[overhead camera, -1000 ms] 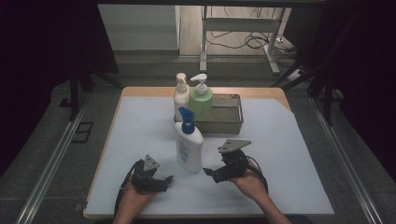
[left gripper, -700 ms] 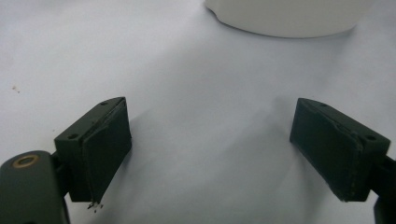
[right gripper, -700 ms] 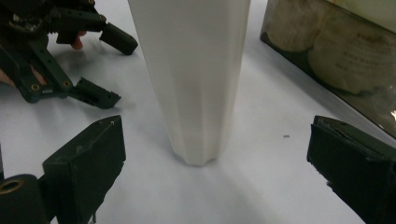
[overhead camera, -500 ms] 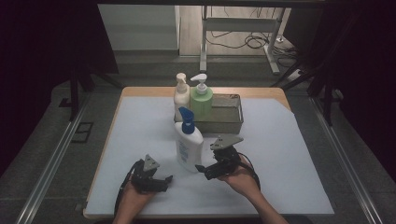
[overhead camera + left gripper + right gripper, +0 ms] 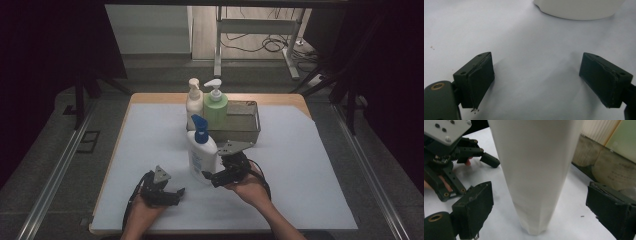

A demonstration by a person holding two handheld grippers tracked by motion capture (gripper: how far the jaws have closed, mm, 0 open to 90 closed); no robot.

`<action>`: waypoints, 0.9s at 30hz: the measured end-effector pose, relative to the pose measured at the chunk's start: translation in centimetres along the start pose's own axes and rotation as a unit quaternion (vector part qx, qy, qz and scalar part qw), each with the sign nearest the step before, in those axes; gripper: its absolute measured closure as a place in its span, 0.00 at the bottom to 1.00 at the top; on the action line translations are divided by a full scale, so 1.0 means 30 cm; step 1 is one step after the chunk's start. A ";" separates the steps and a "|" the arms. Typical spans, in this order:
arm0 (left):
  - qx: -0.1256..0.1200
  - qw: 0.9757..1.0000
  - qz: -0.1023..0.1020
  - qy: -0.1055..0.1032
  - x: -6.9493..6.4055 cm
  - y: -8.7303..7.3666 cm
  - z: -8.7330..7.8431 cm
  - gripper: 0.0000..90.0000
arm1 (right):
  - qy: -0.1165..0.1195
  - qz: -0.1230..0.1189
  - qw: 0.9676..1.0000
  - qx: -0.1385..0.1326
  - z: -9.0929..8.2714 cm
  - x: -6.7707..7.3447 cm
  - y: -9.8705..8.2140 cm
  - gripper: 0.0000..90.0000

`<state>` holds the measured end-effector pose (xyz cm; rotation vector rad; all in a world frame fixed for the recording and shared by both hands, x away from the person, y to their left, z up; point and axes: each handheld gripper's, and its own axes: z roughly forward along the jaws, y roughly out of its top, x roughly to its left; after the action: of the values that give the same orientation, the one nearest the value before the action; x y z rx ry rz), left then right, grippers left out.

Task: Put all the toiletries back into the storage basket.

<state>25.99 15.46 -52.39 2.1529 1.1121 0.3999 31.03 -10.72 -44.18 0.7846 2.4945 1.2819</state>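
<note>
High view: right gripper [image 5: 210, 176] has advanced leftward, jaws spread astride the smooth white bottle [image 5: 202, 157]; left gripper [image 5: 176, 192] unmoved, released over matte white table [image 5: 300, 170].

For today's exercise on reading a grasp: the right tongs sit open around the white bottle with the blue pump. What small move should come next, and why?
Probably close the right tongs on the white bottle. In the right gripper view the bottle stands upright between the two open jaws, with a gap on each side, so nothing grips it yet. The left tongs rest open over the bare white mat, apart from it.
</note>
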 end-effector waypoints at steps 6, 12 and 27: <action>0.000 1.000 0.001 0.000 0.000 0.000 0.000 0.14 | -0.007 -0.002 1.000 -0.006 0.012 0.012 0.032 0.11; 0.000 1.000 0.000 0.000 0.000 0.000 0.000 0.14 | -0.015 -0.005 1.000 -0.010 0.031 0.021 0.062 0.14; 0.000 1.000 0.000 0.000 0.000 0.000 0.000 0.14 | -0.029 -0.006 0.999 -0.022 0.069 0.034 0.107 0.23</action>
<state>26.00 15.48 -52.38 2.1537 1.1122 0.3991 32.22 -7.24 -42.78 0.7842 2.4138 1.2859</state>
